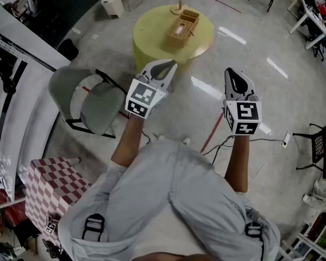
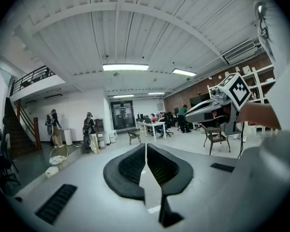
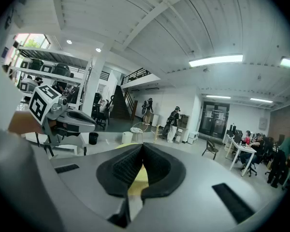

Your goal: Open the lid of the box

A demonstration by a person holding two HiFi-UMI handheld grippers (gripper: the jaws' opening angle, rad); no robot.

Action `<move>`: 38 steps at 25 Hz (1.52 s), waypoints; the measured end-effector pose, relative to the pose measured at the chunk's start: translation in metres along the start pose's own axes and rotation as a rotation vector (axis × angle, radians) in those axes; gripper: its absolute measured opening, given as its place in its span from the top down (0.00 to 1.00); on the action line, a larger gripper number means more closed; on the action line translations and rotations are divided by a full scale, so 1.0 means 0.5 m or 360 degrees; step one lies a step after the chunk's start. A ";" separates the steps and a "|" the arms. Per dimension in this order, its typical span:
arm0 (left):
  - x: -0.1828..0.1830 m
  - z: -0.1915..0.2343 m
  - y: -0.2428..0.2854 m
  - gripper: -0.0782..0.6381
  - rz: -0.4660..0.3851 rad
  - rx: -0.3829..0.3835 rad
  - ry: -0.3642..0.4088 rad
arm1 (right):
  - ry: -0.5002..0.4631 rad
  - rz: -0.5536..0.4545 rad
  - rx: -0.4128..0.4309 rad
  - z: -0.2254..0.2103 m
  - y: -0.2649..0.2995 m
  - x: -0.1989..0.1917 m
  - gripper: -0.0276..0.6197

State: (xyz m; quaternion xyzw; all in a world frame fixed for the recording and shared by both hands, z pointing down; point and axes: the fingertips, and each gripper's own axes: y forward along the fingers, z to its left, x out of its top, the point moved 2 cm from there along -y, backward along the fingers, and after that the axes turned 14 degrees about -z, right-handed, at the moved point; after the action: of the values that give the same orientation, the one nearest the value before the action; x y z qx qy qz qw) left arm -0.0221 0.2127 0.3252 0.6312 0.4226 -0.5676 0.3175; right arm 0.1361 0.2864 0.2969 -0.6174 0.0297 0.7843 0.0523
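Left gripper [image 1: 171, 64] held up in air in front of body, nose pointing forward and a bit to right. Jaws pressed together, nothing between them. Left marker cube [image 1: 144, 98] at back end, next to wrist. Left forearm [image 1: 126, 141] bare, reaching forward.

Right gripper [image 1: 230, 71] out in front too, side by side with other one, well apart from it, pointing straight ahead. Jaws closed tight, empty. Right marker cube [image 1: 243, 117] at back end. Right forearm [image 1: 239, 165] bare, reaching forward.
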 end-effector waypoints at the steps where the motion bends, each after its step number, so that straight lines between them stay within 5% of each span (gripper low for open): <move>1: -0.004 0.001 0.000 0.84 0.0012 0.0004 -0.0004 | 0.0002 0.0001 0.0001 -0.001 0.000 -0.002 0.92; 8: -0.010 -0.008 0.017 0.84 0.0008 0.0023 -0.0004 | 0.0076 -0.0052 -0.0049 -0.031 -0.004 -0.015 0.92; 22: -0.058 0.001 0.074 0.84 0.0066 0.0122 -0.0058 | 0.0240 -0.0074 0.0099 -0.077 0.058 -0.068 0.92; 33: -0.128 0.149 0.216 0.84 0.0071 0.0131 -0.0110 | 0.0155 0.0013 0.0131 -0.138 0.244 -0.120 0.92; 38: -0.153 0.250 0.314 0.84 0.0064 0.0086 -0.0118 | 0.0236 -0.0016 0.0070 -0.184 0.363 -0.125 0.92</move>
State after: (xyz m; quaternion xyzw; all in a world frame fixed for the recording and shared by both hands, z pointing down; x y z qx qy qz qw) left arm 0.0621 0.0200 0.3688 0.6266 0.3823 -0.5952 0.3271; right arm 0.2179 0.0929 0.3328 -0.6727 0.0475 0.7353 0.0676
